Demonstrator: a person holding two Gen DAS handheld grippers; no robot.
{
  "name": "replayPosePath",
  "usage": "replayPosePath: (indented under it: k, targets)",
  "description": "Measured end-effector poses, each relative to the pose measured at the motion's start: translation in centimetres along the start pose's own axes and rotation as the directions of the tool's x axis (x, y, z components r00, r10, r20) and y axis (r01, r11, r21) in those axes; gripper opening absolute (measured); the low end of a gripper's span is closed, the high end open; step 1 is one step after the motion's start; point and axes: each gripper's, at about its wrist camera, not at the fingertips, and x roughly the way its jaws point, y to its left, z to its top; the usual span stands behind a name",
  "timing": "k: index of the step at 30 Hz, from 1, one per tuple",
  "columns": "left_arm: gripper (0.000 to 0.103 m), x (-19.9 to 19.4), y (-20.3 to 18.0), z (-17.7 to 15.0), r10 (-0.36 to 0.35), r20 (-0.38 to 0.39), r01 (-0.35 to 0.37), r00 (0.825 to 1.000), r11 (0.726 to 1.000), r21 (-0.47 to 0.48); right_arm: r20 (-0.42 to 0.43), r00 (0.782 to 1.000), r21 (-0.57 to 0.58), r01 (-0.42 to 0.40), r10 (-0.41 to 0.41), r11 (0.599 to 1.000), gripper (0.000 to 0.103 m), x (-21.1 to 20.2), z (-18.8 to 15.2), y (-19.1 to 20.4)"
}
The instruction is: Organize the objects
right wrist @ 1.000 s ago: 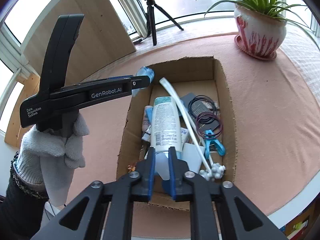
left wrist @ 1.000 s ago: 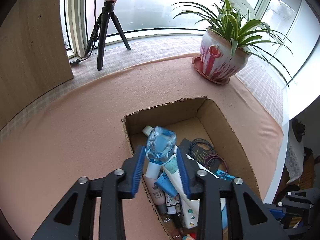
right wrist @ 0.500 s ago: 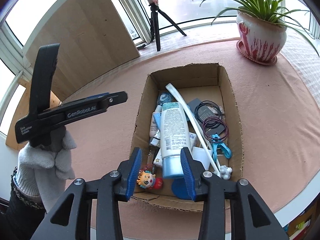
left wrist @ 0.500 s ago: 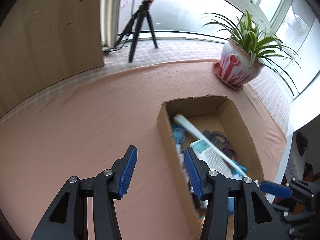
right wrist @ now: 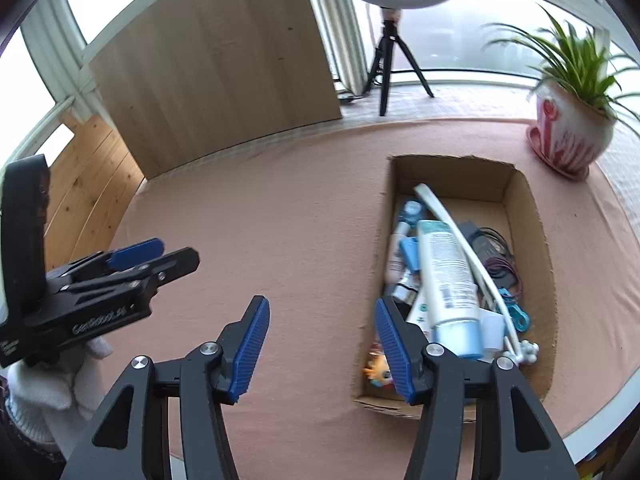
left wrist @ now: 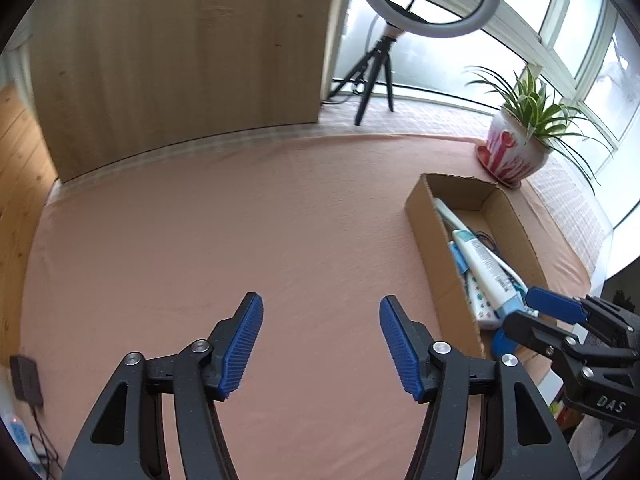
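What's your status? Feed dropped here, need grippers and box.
Left gripper open, empty, over bare cloth. Right gripper open, empty, at the cardboard box near edge. White lotion tube lies inside atop the clutter. Nothing in the way.

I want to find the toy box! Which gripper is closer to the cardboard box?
Right. The right gripper hangs at the cardboard box near corner; the left gripper is farther off over the bare cloth, jaws open.
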Motion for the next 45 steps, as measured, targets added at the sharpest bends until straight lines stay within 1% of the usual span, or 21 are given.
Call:
replayPosePath:
  k: [3, 6, 10, 12, 14, 19, 28, 33, 45]
  targets:
    - [0.07, -1.9, 1.7, -1.6, 0.032, 0.02, -0.031, 0.999, 0.999, -0.029, 0.003, 1.0, -0.031, -0.002, 0.003, 1.0, 0.054, 0.5, -0.4, 2.1]
    - [0.073, -3.4, 3.3, -3.0, 0.058, 0.029, -0.056, 0.998, 0.996, -0.063, -0.006, 1.0, -0.037, -0.026, 0.026, 0.999, 0.055, 0.9, -0.8, 3.8]
    - [0.074, -5.0, 5.2, -4.6, 0.113, 0.042, -0.108, 0.993, 0.989, -0.101, -0.008, 0.999, -0.055, -0.035, 0.035, 0.998, 0.055, 1.3, -1.3, 5.7]
    - [0.081, -5.8, 6.1, -5.4, 0.124, 0.047, -0.116, 0.991, 0.984, -0.131, -0.01, 0.999, -0.069, -0.035, 0.035, 0.997, 0.055, 1.5, -1.6, 6.7]
    - [0.082, -6.5, 6.9, -6.2, 0.131, 0.052, -0.122, 0.99, 0.98, -0.155, -0.013, 0.999, -0.08, -0.038, 0.037, 0.996, 0.055, 1.6, -1.9, 7.5]
    - [0.082, -7.9, 8.0, -7.8, 0.158, 0.054, -0.147, 0.986, 0.973, -0.176, -0.013, 0.999, -0.104, -0.037, 0.036, 0.994, 0.055, 1.6, -2.5, 8.9]
    - [0.082, -8.8, 9.3, -8.9, 0.182, 0.055, -0.168, 0.982, 0.965, -0.201, 0.002, 1.0, -0.114, -0.03, 0.03, 0.993, 0.055, 1.3, -2.8, 9.8]
    - [0.083, -8.4, 9.6, -8.8, 0.185, 0.046, -0.173, 0.982, 0.965, -0.198, 0.015, 1.0, -0.109, -0.016, 0.018, 0.994, 0.056, 1.3, -2.9, 10.0]
    - [0.083, -7.8, 9.3, -8.0, 0.184, 0.048, -0.173, 0.982, 0.97, -0.171, 0.018, 1.0, -0.092, -0.012, 0.014, 0.996, 0.056, 1.6, -3.1, 10.4]
